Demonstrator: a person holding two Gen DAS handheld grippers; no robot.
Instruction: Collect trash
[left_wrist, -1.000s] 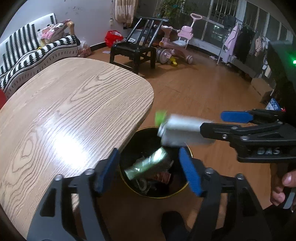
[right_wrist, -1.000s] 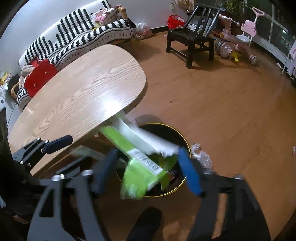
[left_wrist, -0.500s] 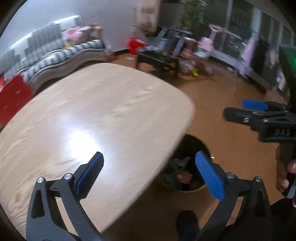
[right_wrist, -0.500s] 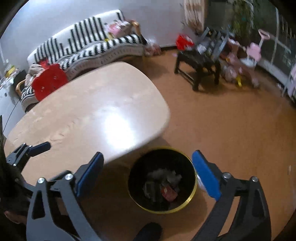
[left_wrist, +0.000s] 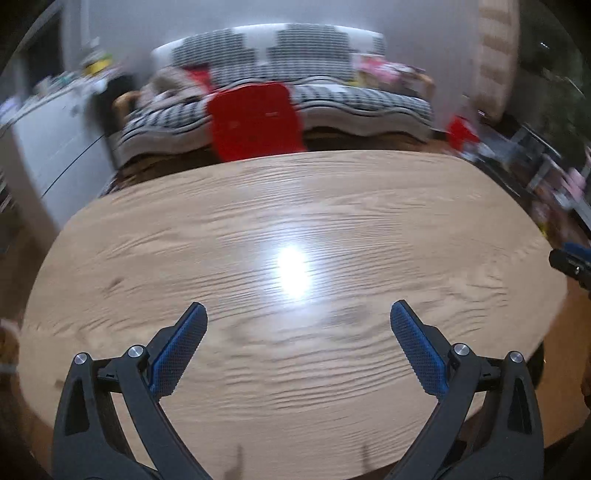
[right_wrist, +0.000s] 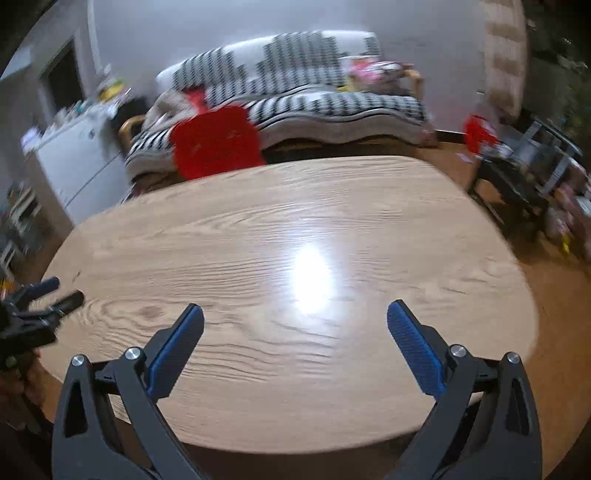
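Over the near edge of the wooden table (left_wrist: 295, 229), the left gripper (left_wrist: 298, 334) and right gripper (right_wrist: 295, 332) are both hovering with jaws spread wide, gripping nothing. Beyond the table, a red chair (left_wrist: 255, 122) is standing before a striped sofa (left_wrist: 332, 74). No trash is showing.

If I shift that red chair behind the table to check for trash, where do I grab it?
Probably the top edge of the backrest of the red chair: it is the only part showing above the table, and seemingly a thin upright panel. Come down from above with the open left gripper, a finger on each side.
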